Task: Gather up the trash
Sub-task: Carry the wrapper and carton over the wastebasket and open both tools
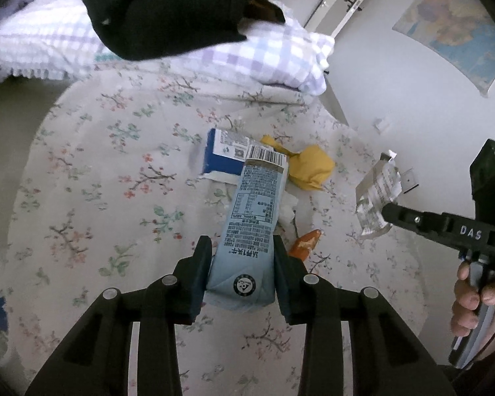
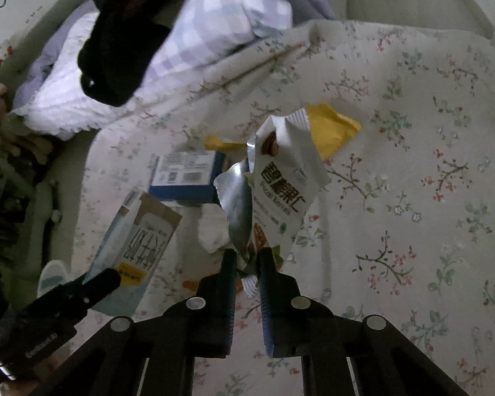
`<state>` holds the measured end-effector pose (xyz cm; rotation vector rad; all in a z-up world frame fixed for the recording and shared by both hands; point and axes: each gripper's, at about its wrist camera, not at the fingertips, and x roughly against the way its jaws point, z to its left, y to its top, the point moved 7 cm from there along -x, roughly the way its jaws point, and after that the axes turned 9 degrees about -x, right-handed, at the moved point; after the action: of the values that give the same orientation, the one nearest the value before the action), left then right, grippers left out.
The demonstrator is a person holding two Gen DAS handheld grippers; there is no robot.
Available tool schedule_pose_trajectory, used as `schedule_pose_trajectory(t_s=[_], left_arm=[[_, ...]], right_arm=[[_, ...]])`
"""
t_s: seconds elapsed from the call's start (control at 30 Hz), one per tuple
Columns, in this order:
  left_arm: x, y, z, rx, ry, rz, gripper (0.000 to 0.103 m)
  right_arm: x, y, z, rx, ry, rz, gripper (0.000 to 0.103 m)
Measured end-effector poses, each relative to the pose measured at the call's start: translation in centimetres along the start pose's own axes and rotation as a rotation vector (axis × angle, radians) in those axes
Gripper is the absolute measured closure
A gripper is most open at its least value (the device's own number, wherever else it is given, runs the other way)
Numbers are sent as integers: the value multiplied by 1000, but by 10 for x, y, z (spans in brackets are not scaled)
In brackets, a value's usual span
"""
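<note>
My left gripper (image 1: 242,247) is shut on a light blue milk carton (image 1: 254,211) and holds it above the floral bedsheet; the carton also shows in the right wrist view (image 2: 135,241). My right gripper (image 2: 247,257) is shut on a white and silver snack wrapper (image 2: 280,194), lifted off the bed; it also shows in the left wrist view (image 1: 378,198). On the bed lie a blue box (image 1: 222,155), a yellow wrapper (image 1: 310,166), an orange scrap (image 1: 305,244) and a white tissue (image 2: 211,234).
A checked pillow (image 1: 264,56) with a black garment (image 1: 168,16) on it lies at the head of the bed. A white wall with a poster (image 1: 452,29) stands on the right. The floral bedsheet (image 2: 412,198) spreads to the right.
</note>
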<state>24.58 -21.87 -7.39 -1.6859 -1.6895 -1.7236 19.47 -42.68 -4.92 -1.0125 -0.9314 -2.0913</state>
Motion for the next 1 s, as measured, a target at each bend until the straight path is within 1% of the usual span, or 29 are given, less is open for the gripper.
schedule_pose_trajectory(t_s=[0.2, 0.53, 0.73, 1.0], left_arm=[[27, -11, 15, 2, 43, -27, 65], [79, -29, 57, 35, 122, -66, 65], [110, -42, 92, 74, 174, -86, 65], [148, -67, 145, 153, 242, -103, 65]], right_arm=[[9, -8, 28, 34, 29, -6, 92], [-4, -34, 91, 123, 78, 22, 91], [-18, -52, 130, 173, 101, 44, 91], [-39, -83, 179, 253, 121, 86, 91]])
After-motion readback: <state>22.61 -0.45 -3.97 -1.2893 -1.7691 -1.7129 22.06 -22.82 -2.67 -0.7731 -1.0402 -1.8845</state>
